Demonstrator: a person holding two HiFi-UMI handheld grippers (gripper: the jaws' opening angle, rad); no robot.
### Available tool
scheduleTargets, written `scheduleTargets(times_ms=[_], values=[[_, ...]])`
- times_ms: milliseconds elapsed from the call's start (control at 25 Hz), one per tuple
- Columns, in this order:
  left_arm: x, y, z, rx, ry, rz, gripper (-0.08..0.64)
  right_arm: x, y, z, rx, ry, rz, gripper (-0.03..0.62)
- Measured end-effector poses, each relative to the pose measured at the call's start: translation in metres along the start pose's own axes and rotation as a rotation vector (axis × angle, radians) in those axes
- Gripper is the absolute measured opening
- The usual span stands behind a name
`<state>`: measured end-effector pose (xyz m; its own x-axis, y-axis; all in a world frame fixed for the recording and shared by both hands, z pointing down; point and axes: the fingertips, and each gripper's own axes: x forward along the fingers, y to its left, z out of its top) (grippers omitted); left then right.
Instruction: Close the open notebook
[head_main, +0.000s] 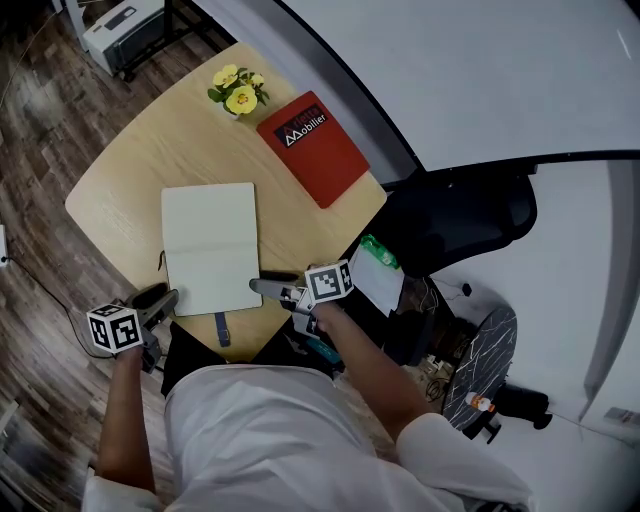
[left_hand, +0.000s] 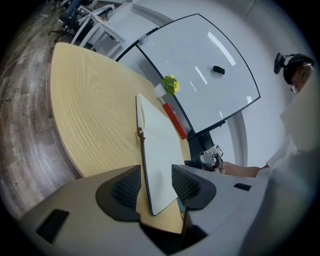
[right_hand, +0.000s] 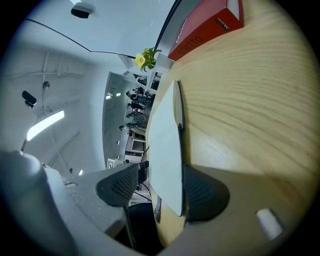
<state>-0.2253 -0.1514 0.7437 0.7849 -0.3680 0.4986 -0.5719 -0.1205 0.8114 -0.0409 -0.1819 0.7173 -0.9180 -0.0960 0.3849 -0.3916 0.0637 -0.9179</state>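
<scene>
The notebook (head_main: 210, 240) lies flat on the round wooden table (head_main: 130, 170), showing one white face, with a dark strap (head_main: 222, 328) hanging over the near edge. My left gripper (head_main: 160, 300) stands open at its near left corner. In the left gripper view the corner of the notebook (left_hand: 157, 145) shows between the jaws of the left gripper (left_hand: 156, 186), and neither pad presses on it. My right gripper (head_main: 262, 286) is at the near right edge. In the right gripper view the notebook (right_hand: 165, 145) stands between the open jaws of the right gripper (right_hand: 159, 186), close to one pad and apart from the other.
A red book (head_main: 312, 148) and a small pot of yellow flowers (head_main: 238, 92) sit at the table's far side. A black office chair (head_main: 450, 220) stands to the right of the table. A whiteboard (left_hand: 200, 65) is behind the table. The person's body is against the near edge.
</scene>
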Motion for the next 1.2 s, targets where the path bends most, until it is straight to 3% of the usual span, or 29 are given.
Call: scheduleTargets(times_ms=[200, 640, 720, 880, 960, 1200], values=[[0.004, -0.001, -0.005, -0.013, -0.006, -0.008, 0.166, 0.001, -0.002, -0.004, 0.023, 0.023, 0.008, 0.241], [-0.004, -0.007, -0.003, -0.031, -0.014, -0.049, 0.141, 0.002, 0.006, -0.008, 0.054, 0.038, 0.05, 0.238], [-0.008, -0.012, 0.0, -0.018, -0.02, -0.061, 0.136, -0.001, 0.009, -0.006, 0.052, 0.025, 0.06, 0.181], [-0.015, -0.021, 0.006, -0.002, -0.04, -0.088, 0.126, -0.007, 0.017, -0.004, 0.065, 0.004, 0.096, 0.162], [-0.019, -0.028, 0.011, -0.009, -0.05, -0.109, 0.123, -0.01, 0.021, -0.001, 0.063, -0.002, 0.106, 0.116], [-0.025, -0.035, 0.02, -0.006, -0.08, -0.137, 0.124, -0.013, 0.029, 0.005, 0.079, -0.013, 0.143, 0.112]])
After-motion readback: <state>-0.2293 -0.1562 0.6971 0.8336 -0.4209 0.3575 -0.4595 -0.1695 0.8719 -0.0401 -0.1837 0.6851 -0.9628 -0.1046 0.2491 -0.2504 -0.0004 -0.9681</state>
